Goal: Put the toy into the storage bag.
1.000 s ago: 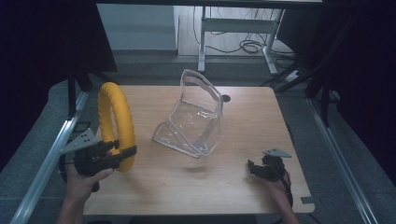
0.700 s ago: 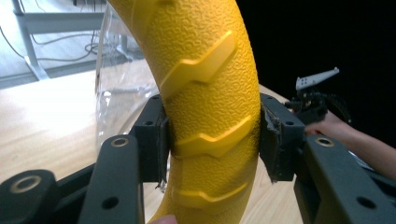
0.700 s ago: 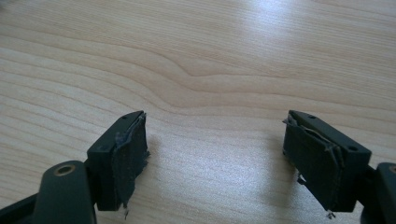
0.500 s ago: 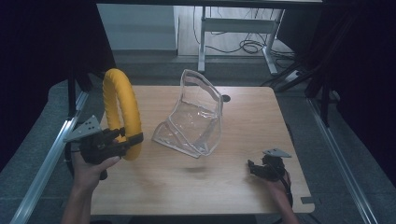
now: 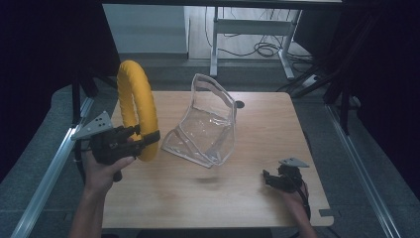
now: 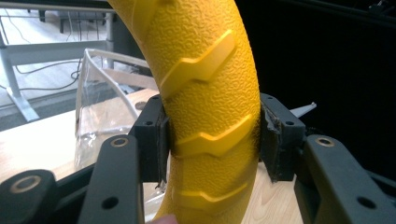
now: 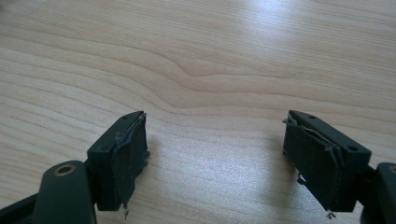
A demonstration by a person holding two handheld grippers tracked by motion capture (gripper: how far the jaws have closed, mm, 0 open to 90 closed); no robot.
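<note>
A thick yellow ring (image 5: 134, 101) with raised chevron treads stands upright over the table's left side. My left gripper (image 5: 148, 140) is shut on its lower arc; in the left gripper view both pads press the yellow ring (image 6: 210, 116) from either side, left gripper (image 6: 212, 140). A clear plastic bag (image 5: 208, 124) stands open in the middle of the table, just right of the ring. My right gripper (image 5: 270, 178) rests low at the front right of the table, open, with bare wood between its jaws in the right gripper view (image 7: 212, 156).
The wooden table (image 5: 247, 198) has a small round hole (image 5: 240, 104) near its far edge behind the bag. Metal rails run along the floor on both sides. A desk frame (image 5: 252, 25) with cables stands beyond the table.
My left gripper has lifted the yellow ring and carried it right, toward the clear bag. The right gripper has not moved.
</note>
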